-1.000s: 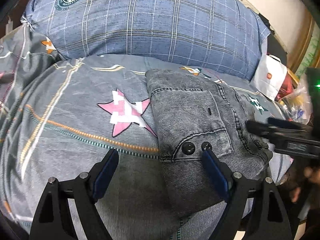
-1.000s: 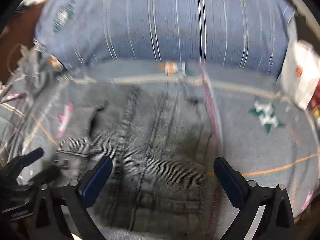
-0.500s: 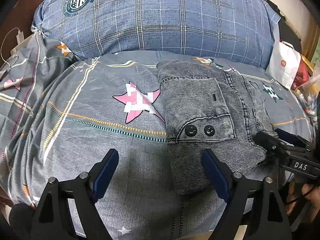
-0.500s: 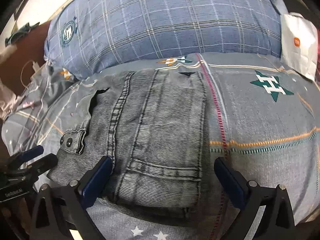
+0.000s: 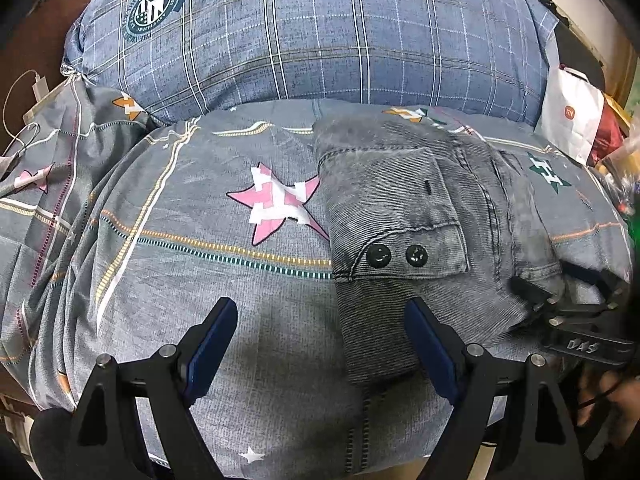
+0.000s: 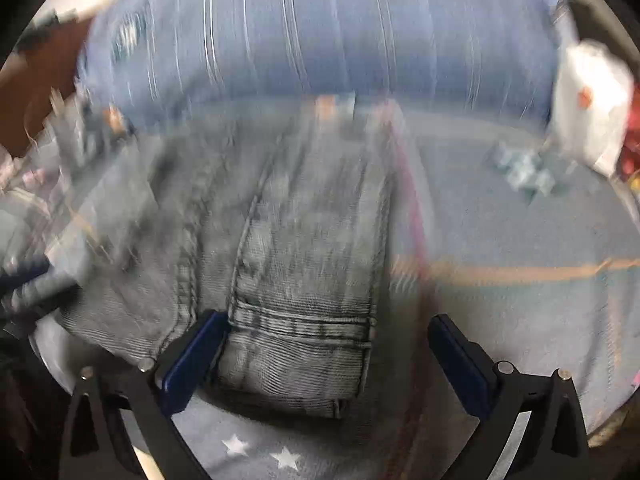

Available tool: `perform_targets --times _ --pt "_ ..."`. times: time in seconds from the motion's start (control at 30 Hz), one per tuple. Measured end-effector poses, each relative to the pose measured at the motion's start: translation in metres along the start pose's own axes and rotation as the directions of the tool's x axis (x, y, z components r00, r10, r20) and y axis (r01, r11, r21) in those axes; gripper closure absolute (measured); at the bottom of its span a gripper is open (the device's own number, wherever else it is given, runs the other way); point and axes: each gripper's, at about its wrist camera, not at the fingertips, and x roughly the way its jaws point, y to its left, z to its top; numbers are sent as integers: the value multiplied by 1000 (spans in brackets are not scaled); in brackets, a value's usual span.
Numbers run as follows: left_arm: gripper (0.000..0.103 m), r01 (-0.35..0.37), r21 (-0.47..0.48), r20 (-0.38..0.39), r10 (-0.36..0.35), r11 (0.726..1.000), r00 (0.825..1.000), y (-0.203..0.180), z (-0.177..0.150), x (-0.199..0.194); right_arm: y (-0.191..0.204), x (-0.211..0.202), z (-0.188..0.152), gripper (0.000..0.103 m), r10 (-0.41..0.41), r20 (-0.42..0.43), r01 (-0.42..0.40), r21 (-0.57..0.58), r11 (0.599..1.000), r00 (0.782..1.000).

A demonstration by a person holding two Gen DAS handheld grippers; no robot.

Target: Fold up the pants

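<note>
Grey corduroy pants (image 5: 424, 236) lie folded into a compact stack on the grey patterned bedsheet (image 5: 160, 280), a flap with two black buttons on top. My left gripper (image 5: 320, 344) is open and empty just in front of the stack's near left corner. In the blurred right wrist view, my right gripper (image 6: 324, 356) is open over the near hem of the pants (image 6: 304, 280), with its left finger at the fabric's edge. The right gripper also shows in the left wrist view (image 5: 568, 304) at the stack's right side.
A large blue plaid pillow (image 5: 320, 36) lies behind the pants. A white paper bag (image 5: 572, 116) stands at the far right with clutter beside it. A white charger and cable (image 5: 36, 92) lie at the far left. The bed's near edge is just below the grippers.
My left gripper has drawn back a little from the stack. My right gripper has pushed forward and down onto the near hem, and its view has blurred again.
</note>
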Motion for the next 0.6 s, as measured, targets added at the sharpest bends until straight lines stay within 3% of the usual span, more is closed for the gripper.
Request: perform_targets --times 0.13,0.3,0.43,0.6 --pt "17 4 -1 3 -4 1000 1000 2 1 -2 0 -10 7 0 10 57 -11 13 1000 998" --pt "17 61 -80 36 -58 995 998 22 2 -9 -13 -34 7 0 96 165 -113 93 989 982" --pt "17 52 -166 12 -51 985 999 44 0 -1 -46 -43 6 0 142 230 -202 260 944 963" --pt "17 60 -224 -14 -65 973 998 57 -2 6 -69 -39 2 0 206 218 -277 380 882 954"
